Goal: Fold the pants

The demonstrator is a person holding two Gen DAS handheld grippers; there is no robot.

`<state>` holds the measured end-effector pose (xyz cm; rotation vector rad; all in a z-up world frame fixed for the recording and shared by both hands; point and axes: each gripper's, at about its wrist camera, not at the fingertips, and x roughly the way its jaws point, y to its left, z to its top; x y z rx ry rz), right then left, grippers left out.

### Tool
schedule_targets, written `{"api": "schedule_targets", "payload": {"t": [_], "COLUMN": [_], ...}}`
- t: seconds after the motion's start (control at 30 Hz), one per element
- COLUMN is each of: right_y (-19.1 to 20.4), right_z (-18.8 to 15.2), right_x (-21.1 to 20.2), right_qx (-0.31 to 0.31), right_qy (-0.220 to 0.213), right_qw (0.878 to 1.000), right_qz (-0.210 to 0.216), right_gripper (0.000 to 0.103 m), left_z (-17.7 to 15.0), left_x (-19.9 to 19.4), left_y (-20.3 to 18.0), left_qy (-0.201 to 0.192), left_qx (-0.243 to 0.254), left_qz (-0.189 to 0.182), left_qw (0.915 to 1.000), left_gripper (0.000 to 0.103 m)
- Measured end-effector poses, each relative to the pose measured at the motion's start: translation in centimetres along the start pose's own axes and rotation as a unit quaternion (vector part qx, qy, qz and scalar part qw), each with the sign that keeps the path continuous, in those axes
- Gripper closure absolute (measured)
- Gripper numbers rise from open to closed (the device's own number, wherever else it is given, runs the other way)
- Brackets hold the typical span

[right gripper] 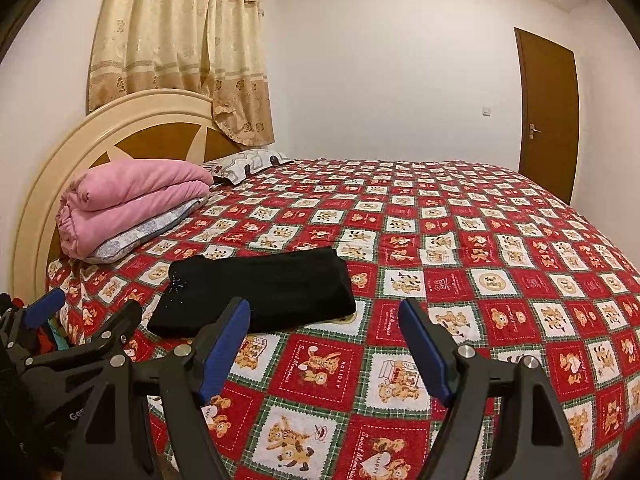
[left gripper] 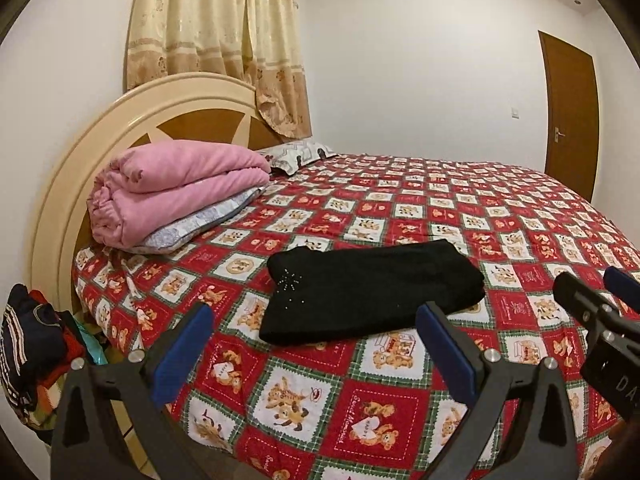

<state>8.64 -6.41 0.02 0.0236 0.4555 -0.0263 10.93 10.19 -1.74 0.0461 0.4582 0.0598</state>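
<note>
Black pants lie folded into a compact rectangle on the red bear-print bedspread; a small sparkly motif shows on their left part. My left gripper hovers just in front of them, open, nothing between its blue pads. In the right wrist view the same pants lie ahead and to the left, and my right gripper stands open above the bedspread, holding nothing. Each gripper appears at the edge of the other's view: the right one, the left one.
A folded pink blanket rests on a pillow by the cream headboard. A second pillow lies further back. Clothes are piled beside the bed at the left. A curtain and a brown door stand behind.
</note>
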Motion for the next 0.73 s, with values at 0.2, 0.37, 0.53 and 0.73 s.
{"api": "schedule_targets", "payload": {"t": [0.2, 0.37, 0.53, 0.73], "right_y": [-0.07, 0.09, 0.04, -0.31], "right_z": [0.08, 0.17, 0.01, -0.09], "right_x": [-0.31, -0.62, -0.59, -0.33], "right_qx": [-0.001, -0.005, -0.003, 0.000], "right_qy": [-0.007, -0.012, -0.007, -0.002], "right_qw": [1.000, 1.000, 1.000, 1.000], "right_qz": [-0.001, -0.005, -0.002, -0.003], "right_gripper": [0.025, 0.025, 0.025, 0.025], "left_z": [0.03, 0.03, -0.11, -0.15], "left_x": [-0.09, -0.10, -0.30, -0.22], "left_y": [-0.02, -0.03, -0.40, -0.67], "left_qy": [0.000, 0.000, -0.003, 0.000], "left_qx": [-0.001, -0.001, 0.002, 0.006], "left_qz": [-0.002, -0.005, -0.014, -0.018], "left_qw": [1.0000, 1.0000, 0.9999, 0.9998], "left_gripper": [0.000, 0.000, 0.000, 0.000]}}
